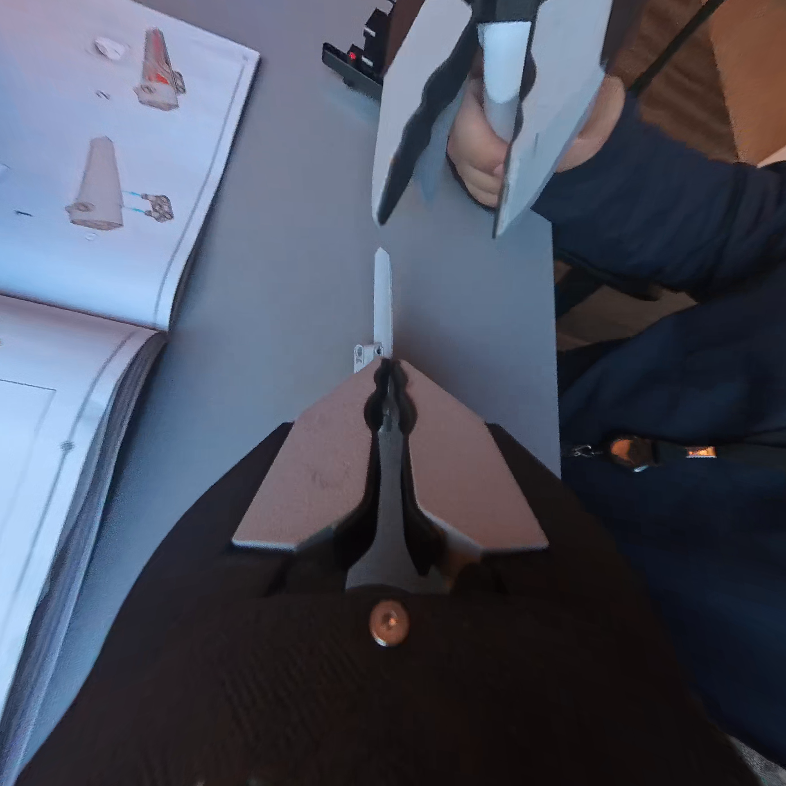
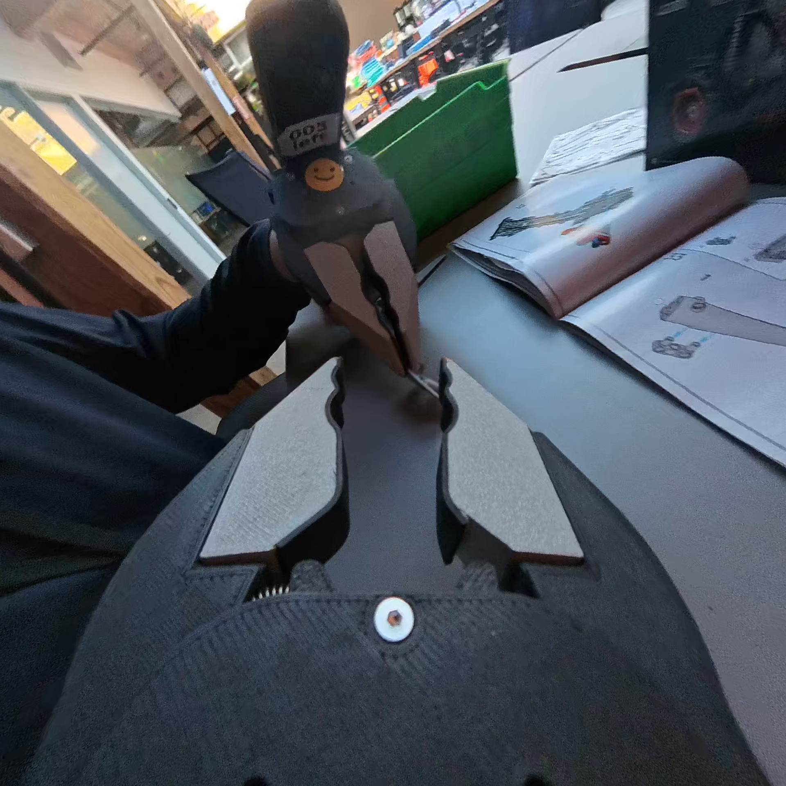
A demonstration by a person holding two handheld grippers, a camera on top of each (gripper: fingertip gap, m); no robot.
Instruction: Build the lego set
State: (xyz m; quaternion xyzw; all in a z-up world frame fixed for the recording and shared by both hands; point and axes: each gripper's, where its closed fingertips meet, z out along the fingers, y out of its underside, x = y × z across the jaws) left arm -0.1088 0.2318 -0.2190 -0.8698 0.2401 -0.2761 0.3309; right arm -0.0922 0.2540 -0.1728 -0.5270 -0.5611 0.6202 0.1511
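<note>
- Nearest the lens, the left tongs (image 1: pixel 388 361) pinch a long, thin, tapered white lego wedge (image 1: pixel 383 297) by its wide end, just above the grey counter (image 1: pixel 276 255).
- Beyond the wedge, the right tongs (image 1: pixel 438 223) hover parted and empty.
- Left of the wedge, the glossy instruction booklet (image 1: pixel 106 170) lies open; the build looks early, with attachments left.
</note>
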